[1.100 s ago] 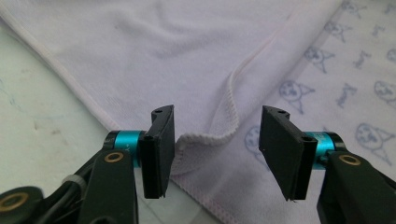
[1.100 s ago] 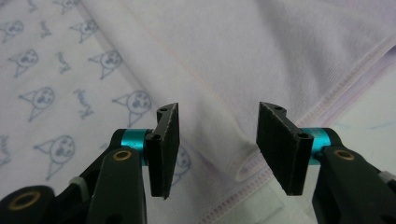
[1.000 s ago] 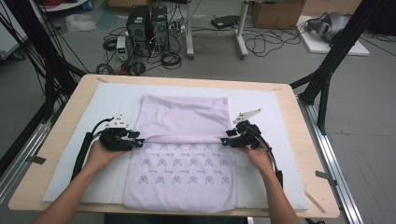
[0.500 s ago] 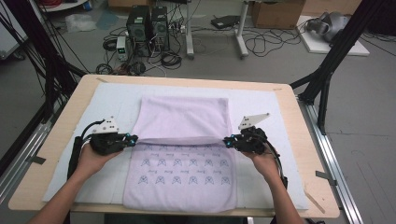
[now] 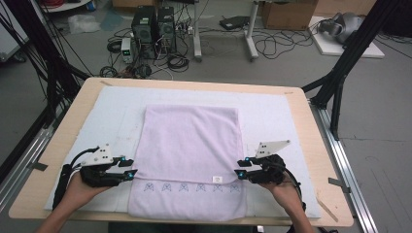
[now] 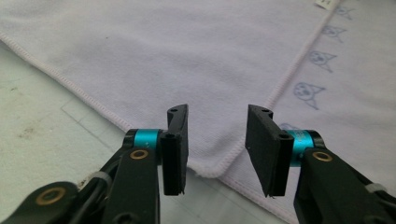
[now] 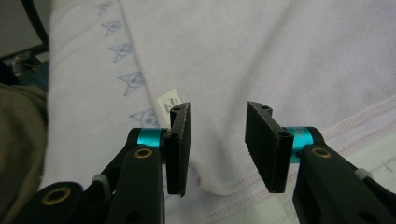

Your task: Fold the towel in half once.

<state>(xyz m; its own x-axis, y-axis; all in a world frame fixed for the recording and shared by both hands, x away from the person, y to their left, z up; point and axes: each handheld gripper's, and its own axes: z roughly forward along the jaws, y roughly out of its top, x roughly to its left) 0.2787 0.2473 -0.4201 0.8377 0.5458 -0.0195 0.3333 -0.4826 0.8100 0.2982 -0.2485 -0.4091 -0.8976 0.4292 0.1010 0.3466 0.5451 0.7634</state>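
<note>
L gripper (image 6: 217,149): two flat black pads (image 6: 177,149), matte and rectangular, stand wide apart w/ nothing between them. They hover just over the near-left corner of the folded layer of the towel (image 6: 187,60). Teal collars sit behind the pads, then black arms w/ brass rivets.

R gripper (image 7: 218,149): same build, pads (image 7: 179,149) also wide, holding nothing, over the folded layer's near-right corner. A small white label (image 7: 170,101) lies just beside the left pad in the right gripper view.

The towel is pale lilac terry, soft and nubby, w/ a stitched hem along the edges. It's folded: the top layer is a plain rectangle, and the bottom layer sticks out at the near side as a strip printed w/ a row of small blue cat faces (image 6: 306,89).

In the high view the L gripper (image 5: 132,174) sits at the towel's (image 5: 192,141) left edge, R gripper (image 5: 239,173) at its right edge, both near the fold's front corners. Each carries a grey three-cornered plate on top. Towel lies mid-table on a white mat (image 5: 282,116), flat and slightly scuffed, over a light wooden table (image 5: 311,131) w/ rounded corners.
</note>
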